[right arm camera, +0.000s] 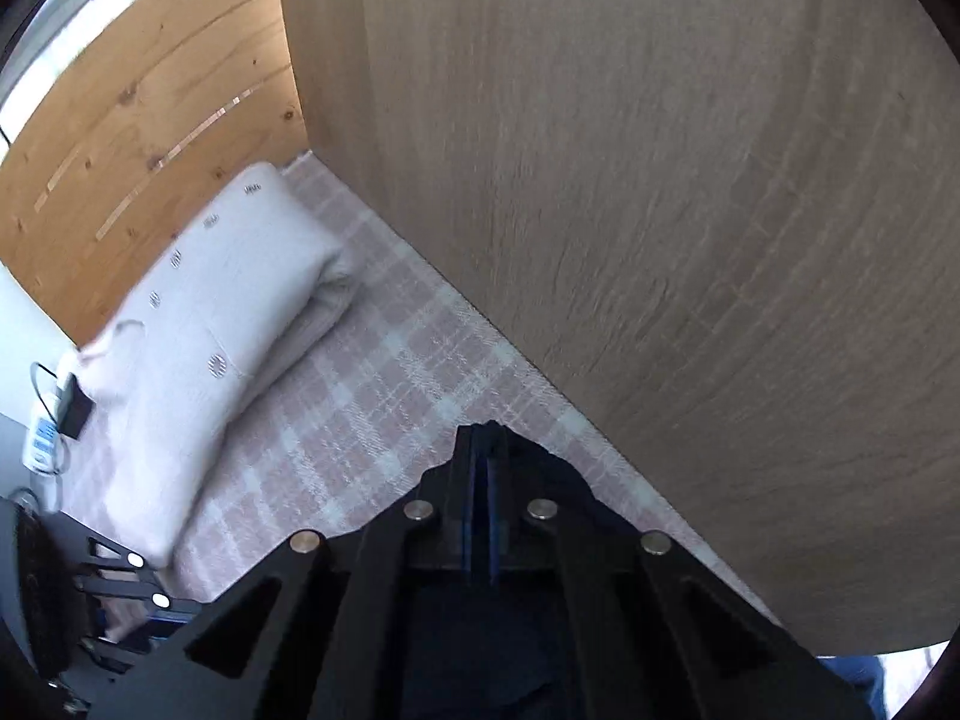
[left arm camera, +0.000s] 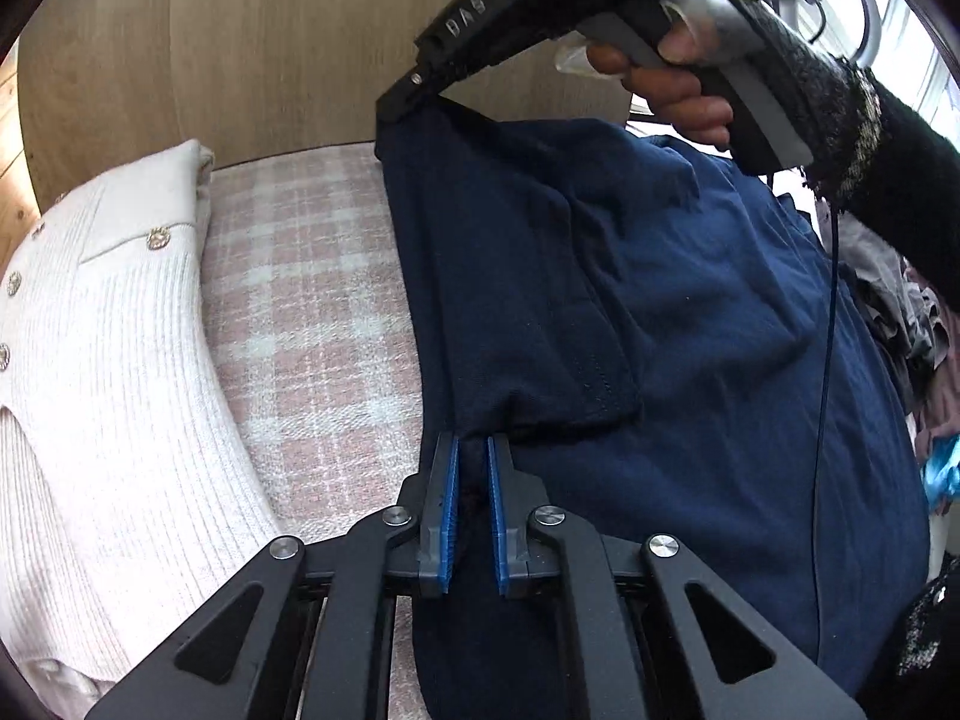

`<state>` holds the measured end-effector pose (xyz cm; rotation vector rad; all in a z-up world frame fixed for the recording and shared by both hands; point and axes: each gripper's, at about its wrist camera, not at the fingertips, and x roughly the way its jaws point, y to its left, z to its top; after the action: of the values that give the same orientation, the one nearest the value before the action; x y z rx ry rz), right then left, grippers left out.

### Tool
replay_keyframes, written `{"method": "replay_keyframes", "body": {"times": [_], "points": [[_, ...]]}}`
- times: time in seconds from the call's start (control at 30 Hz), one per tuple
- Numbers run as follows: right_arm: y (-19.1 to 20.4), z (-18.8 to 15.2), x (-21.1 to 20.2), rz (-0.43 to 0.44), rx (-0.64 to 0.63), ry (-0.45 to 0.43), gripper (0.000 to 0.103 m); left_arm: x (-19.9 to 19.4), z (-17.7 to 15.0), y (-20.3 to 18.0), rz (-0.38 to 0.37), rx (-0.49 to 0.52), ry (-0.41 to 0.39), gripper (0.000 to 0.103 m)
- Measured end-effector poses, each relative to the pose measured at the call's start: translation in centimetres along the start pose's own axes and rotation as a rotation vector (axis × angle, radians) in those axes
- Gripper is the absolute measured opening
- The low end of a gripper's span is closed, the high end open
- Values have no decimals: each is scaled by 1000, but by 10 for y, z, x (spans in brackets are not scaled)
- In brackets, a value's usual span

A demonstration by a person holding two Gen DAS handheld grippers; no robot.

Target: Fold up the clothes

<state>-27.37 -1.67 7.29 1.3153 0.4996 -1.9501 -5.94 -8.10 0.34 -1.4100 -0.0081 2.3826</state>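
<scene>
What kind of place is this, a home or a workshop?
Probably a home, perhaps a bedroom. A folded white cardigan lies on a pink checked cover beside a wooden panel, and a heap of mixed clothes waits at the side.

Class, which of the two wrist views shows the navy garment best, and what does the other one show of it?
The left wrist view: the navy garment spreads across the frame, held by both grippers. The right wrist view shows only a dark scrap of it around the closed fingers.
</scene>
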Motion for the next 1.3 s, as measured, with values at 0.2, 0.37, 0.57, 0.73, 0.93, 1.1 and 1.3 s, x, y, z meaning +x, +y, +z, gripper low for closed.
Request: {"method": "replay_keyframes", "body": {"times": [0.2, 0.37, 0.57, 0.73, 0.93, 1.1, 1.3], "points": [[2, -28, -28, 64, 58, -24, 14, -43, -7, 25, -6, -138, -48, 12], [4, -52, -53, 126, 114, -48, 19, -113, -41, 35, 17, -249, -114, 11], [47, -81, -24, 147, 75, 50, 19, -181, -107, 20, 72, -375, -117, 11], [95, -71, 9, 32, -35, 37, 20, -234, -172, -8, 179, -460, -118, 12], [109, -49, -2, -18, -60, 45, 20, -263, -249, -47, 239, -591, -103, 12], [93, -54, -26, 67, 136, 64, 31, -242, -287, -69, 204, -575, -37, 18], [100, -73, -17, 89, 354, 83, 34, -203, -299, -73, 150, -470, 13, 18]]}}
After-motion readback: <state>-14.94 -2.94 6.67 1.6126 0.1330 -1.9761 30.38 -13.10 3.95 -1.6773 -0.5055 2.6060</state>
